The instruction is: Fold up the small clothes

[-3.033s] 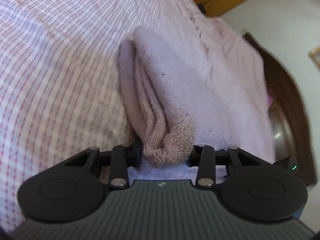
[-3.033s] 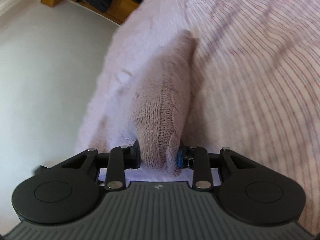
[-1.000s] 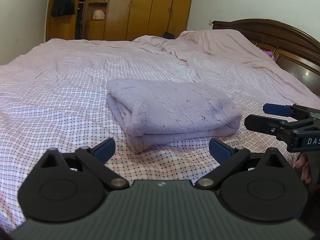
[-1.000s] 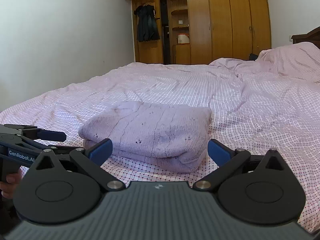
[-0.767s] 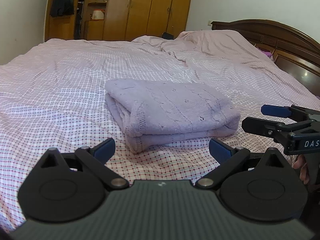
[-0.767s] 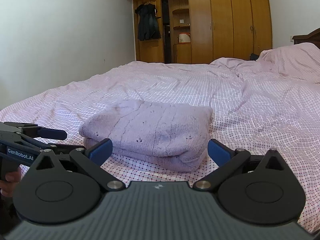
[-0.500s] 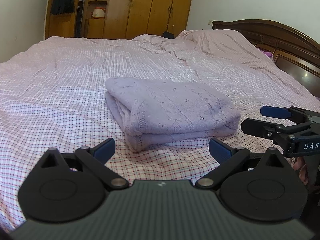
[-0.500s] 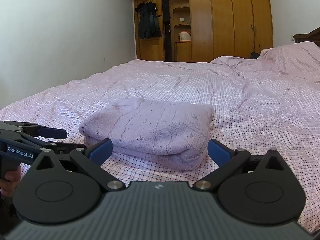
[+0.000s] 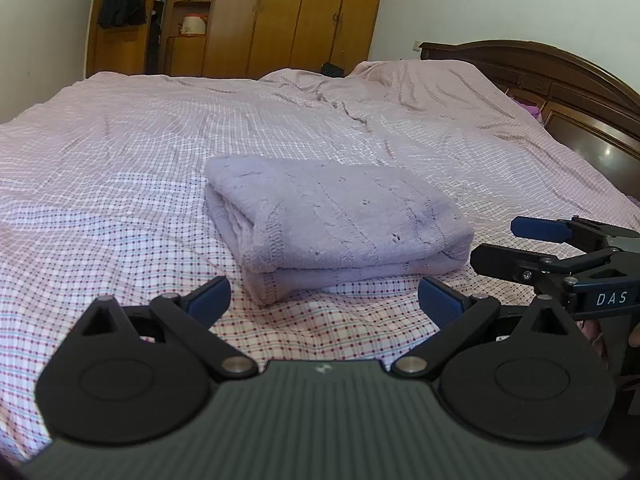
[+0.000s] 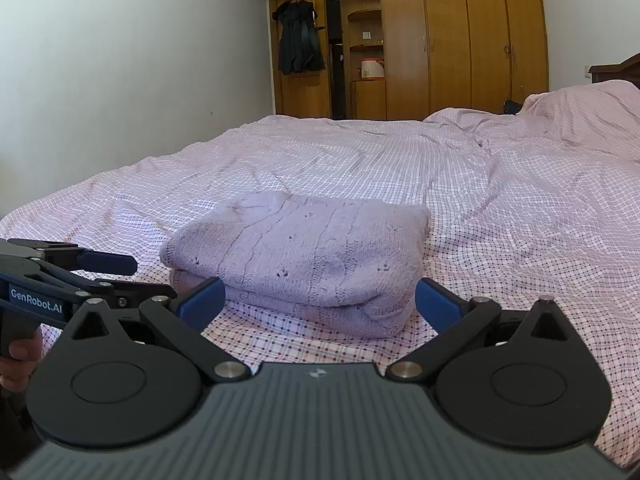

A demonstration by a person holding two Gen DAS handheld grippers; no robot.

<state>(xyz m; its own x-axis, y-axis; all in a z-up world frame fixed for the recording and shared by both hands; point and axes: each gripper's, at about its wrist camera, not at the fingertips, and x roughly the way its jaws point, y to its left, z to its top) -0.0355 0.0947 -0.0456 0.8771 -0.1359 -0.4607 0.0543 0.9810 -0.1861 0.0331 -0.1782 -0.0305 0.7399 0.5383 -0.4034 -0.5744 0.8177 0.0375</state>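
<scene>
A lilac knitted sweater (image 9: pixel 336 216) lies folded in a thick rectangle on the pink checked bedspread (image 9: pixel 100 184). It also shows in the right wrist view (image 10: pixel 304 256). My left gripper (image 9: pixel 324 300) is open and empty, held back from the sweater's near edge. My right gripper (image 10: pixel 316 300) is open and empty, also just short of the sweater. The right gripper shows at the right of the left wrist view (image 9: pixel 504 240), and the left gripper at the left of the right wrist view (image 10: pixel 140 276).
A dark wooden headboard (image 9: pixel 560 76) runs along the bed's right side. Wooden wardrobes (image 10: pixel 460 40) with a hanging dark coat (image 10: pixel 298 40) stand beyond the far end. A white wall (image 10: pixel 120 60) flanks the left.
Three seconds ago both grippers were shut on the sweater's knit edge. They have since let go, opened and drawn back. Over the last second they hardly move.
</scene>
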